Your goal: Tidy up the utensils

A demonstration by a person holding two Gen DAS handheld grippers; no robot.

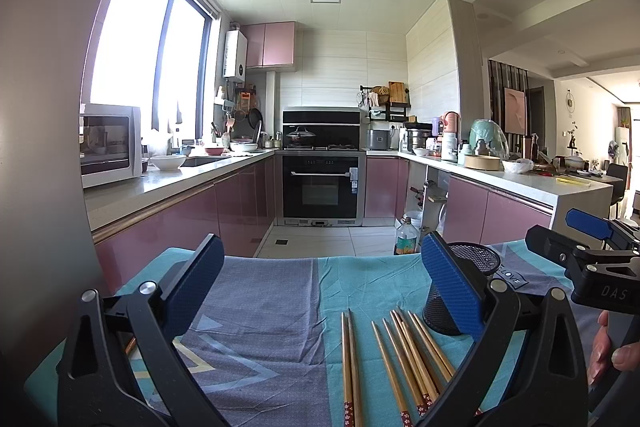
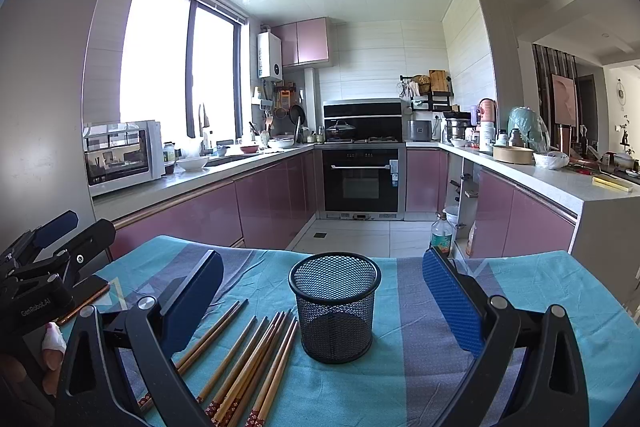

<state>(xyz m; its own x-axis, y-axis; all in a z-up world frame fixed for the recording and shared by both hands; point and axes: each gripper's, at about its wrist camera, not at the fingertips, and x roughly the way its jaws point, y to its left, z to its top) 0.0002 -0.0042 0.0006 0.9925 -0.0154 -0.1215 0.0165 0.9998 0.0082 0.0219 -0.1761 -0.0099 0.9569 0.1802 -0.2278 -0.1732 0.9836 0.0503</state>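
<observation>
Chopsticks (image 2: 256, 359) flat on cloth (image 2: 412, 367) | mesh cup (image 2: 335, 307) upright | both jaws open

Both grippers: black frames with triangular cut-outs, silver round screws, blue textured pads (image 2: 452, 303). White lettering "GenRobot.AI" on left gripper (image 2: 56, 259) body, "DAS" on right gripper (image 1: 576, 239). Bare-skinned hand (image 2: 50, 355); one finger bandaged white.

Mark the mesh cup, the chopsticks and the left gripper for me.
mesh cup (image 2: 335, 311): right wrist view, front of its mesh wall.
chopsticks (image 2: 256, 359): right wrist view, middle of the bundle's shafts.
left gripper (image 1: 320, 287): left wrist view, midway between its open fingertips.
</observation>
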